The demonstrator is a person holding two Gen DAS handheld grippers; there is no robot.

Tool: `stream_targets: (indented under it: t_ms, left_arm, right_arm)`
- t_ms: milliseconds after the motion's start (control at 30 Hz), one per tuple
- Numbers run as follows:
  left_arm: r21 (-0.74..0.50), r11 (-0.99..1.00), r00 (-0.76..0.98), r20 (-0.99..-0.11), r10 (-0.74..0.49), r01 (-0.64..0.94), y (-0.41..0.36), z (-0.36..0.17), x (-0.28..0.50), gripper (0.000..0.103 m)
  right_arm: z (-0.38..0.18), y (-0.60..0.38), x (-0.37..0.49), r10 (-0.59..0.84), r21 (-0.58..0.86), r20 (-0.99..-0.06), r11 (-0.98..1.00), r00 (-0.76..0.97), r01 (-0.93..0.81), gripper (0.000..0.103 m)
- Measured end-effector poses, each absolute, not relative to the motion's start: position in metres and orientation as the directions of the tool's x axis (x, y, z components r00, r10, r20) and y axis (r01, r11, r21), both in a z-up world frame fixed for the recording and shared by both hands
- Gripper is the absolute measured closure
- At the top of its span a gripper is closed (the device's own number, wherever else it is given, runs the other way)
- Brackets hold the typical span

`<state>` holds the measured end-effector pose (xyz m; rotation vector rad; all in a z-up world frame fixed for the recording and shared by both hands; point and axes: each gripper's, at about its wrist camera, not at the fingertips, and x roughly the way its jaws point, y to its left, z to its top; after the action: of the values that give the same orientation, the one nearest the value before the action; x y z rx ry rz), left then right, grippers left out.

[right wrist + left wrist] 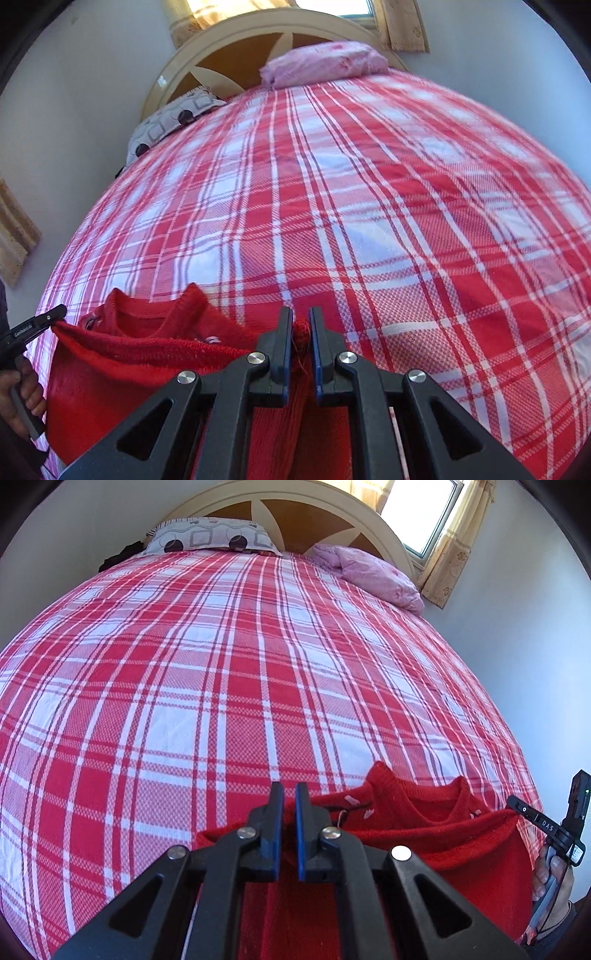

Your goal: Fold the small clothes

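Note:
A red knitted sweater (443, 834) hangs stretched between my two grippers over the near edge of the bed, its neckline facing up. My left gripper (289, 794) is shut on one top corner, with red knit pinched between the blue pads. The right gripper (301, 325) is shut on the other corner, red threads showing between its fingers. In the right wrist view the sweater (129, 354) sags to the left toward the left gripper (59, 312). The right gripper (513, 802) shows at the edge of the left wrist view, clamped on the cloth. The sweater's lower part is hidden below both grippers.
The bed (221, 664) carries a red and white plaid cover. At its head lie a grey patterned pillow (210, 537), a pink pillow (373, 572) and a dark item (118, 555), under a round headboard (314, 513). A person's hand (554, 878) holds the right gripper's handle.

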<state>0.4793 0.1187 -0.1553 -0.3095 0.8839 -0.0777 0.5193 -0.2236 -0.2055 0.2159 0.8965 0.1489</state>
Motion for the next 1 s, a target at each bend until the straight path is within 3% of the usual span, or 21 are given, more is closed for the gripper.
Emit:
stream_targets:
  t_ms: [33,100,133,200,333,500,633,700,800,1000]
  left_arm:
    - [-0.300,0.951,0.643,-0.743,-0.183,-0.076,0.121,-0.154,0.479,0.094]
    - [-0.301,0.947,0.675,-0.723,-0.147,-0.116,0.129,-0.147,0.474,0.088]
    - [-0.292,0.948,0.681,-0.721,-0.129,-0.129,0.133,-0.144,0.471,0.073]
    - [-0.288,0.947,0.694,-0.711,-0.110,-0.145,0.140,-0.137,0.462,0.053]
    - [-0.257,0.961,0.715,-0.691,-0.107,-0.104,0.133,-0.125,0.431,0.051]
    - [-0.149,0.989,0.684,-0.720,-0.114,0.008,0.090,-0.134,0.403,0.046]
    - [0.009,0.998,0.617,-0.786,0.041,-0.055,0.075,-0.167,0.408,0.046]
    - [-0.007,0.994,0.577,-0.815,0.056,-0.107,0.088,-0.184,0.412,0.042]
    - [-0.039,0.990,0.601,-0.798,0.049,-0.133,0.104,-0.192,0.408,0.024]
    - [-0.069,0.988,0.611,-0.791,0.028,-0.135,0.106,-0.186,0.393,0.024]
  right_arm:
    - [-0.206,-0.227,0.520,0.193,0.237,-0.764,0.971,0.615,-0.010,0.085]
    - [-0.202,-0.232,0.516,0.147,0.212,-0.758,0.977,0.635,0.026,0.055]
    - [-0.198,-0.235,0.512,0.142,0.212,-0.747,0.977,0.650,0.031,0.043]
    - [-0.186,-0.239,0.498,0.149,0.224,-0.713,0.974,0.685,0.021,0.043]
    - [-0.164,-0.223,0.469,0.155,0.176,-0.685,0.983,0.712,-0.045,0.043]
    - [-0.165,-0.162,0.443,0.320,0.163,-0.719,0.941,0.618,-0.297,0.043]
    - [-0.194,-0.137,0.449,0.252,0.095,-0.794,0.950,0.552,-0.297,0.043]
    - [-0.216,-0.137,0.457,0.229,0.104,-0.844,0.957,0.485,-0.271,0.043]
    - [-0.226,-0.134,0.454,0.203,0.046,-0.820,0.956,0.536,-0.291,0.043]
    - [-0.203,-0.148,0.431,0.168,0.022,-0.783,0.970,0.598,-0.244,0.042]
